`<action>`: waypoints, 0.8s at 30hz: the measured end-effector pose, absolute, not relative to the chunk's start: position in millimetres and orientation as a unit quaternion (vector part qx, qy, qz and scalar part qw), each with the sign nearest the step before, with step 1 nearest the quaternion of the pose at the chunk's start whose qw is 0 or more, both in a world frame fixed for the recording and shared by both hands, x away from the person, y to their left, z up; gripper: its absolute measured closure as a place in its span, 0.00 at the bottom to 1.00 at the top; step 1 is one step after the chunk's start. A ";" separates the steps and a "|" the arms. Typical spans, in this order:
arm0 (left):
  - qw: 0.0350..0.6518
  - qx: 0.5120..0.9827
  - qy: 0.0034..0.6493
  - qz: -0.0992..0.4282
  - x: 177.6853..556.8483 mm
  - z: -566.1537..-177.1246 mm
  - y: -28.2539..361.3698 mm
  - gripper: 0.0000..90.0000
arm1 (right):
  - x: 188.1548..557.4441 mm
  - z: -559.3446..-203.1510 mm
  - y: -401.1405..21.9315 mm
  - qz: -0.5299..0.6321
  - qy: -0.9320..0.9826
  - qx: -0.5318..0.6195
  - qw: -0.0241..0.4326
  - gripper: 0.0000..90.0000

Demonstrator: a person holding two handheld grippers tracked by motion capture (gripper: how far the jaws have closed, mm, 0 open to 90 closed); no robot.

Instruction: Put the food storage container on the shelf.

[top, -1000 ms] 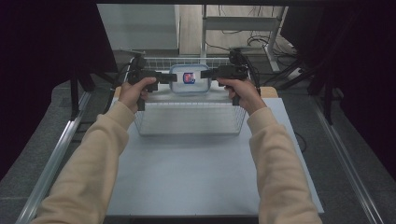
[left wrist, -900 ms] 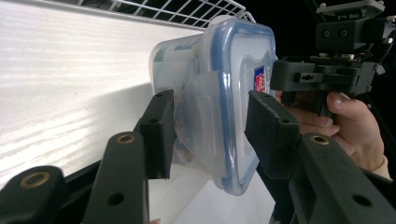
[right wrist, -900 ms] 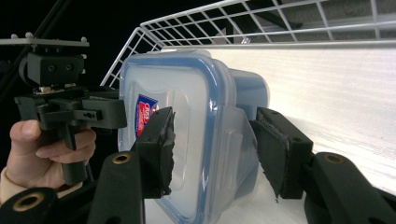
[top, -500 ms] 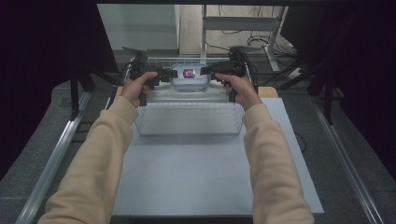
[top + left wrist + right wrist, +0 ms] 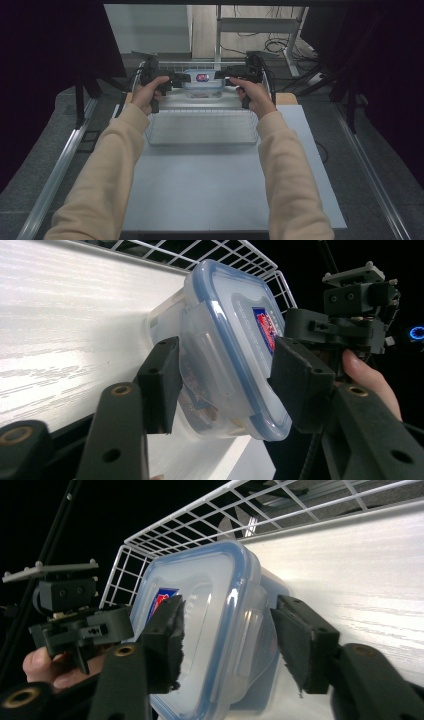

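1. The left gripper (image 5: 220,385) had its jaws spread around one end of the clear food container (image 5: 225,345); they had just been opening, one pad at the wall beside the side latch, the other near the blue-rimmed lid, with no firm pinch visible.
2. The right gripper (image 5: 225,640) straddled the container's opposite end; its jaws had just been opening too, with a gap showing between one pad and the container's wall.
3. The container (image 5: 202,83) sat at the far end of the white wire basket (image 5: 200,134), between the two grippers, its red-and-blue label upward.
4. Compared with a second earlier, the container lay lower and farther back in the basket, and both hands had gone forward with it.
5. Around the basket lay the pale table mat (image 5: 215,185); the basket's far wire wall (image 5: 200,525) stood just behind the container, hemming in both grippers.
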State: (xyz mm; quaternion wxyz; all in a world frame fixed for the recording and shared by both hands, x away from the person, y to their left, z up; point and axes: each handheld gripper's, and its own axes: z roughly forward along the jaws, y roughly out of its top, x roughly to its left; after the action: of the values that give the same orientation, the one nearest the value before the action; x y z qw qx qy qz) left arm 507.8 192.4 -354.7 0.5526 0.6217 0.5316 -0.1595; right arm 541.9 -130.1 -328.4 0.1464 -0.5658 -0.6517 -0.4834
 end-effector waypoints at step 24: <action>0.544 0.715 0.435 0.060 321.1 -386.3 205.5 0.22 | 358.1 -353.5 -189.3 -0.501 -0.776 -0.373 -0.087 0.20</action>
State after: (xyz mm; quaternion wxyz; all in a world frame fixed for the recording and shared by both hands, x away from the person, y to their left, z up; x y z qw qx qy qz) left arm 321.1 205.5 -386.3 0.5444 0.7148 0.4349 0.0599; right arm 358.1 -189.3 -353.5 -0.0873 -0.3732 -0.7757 -0.5014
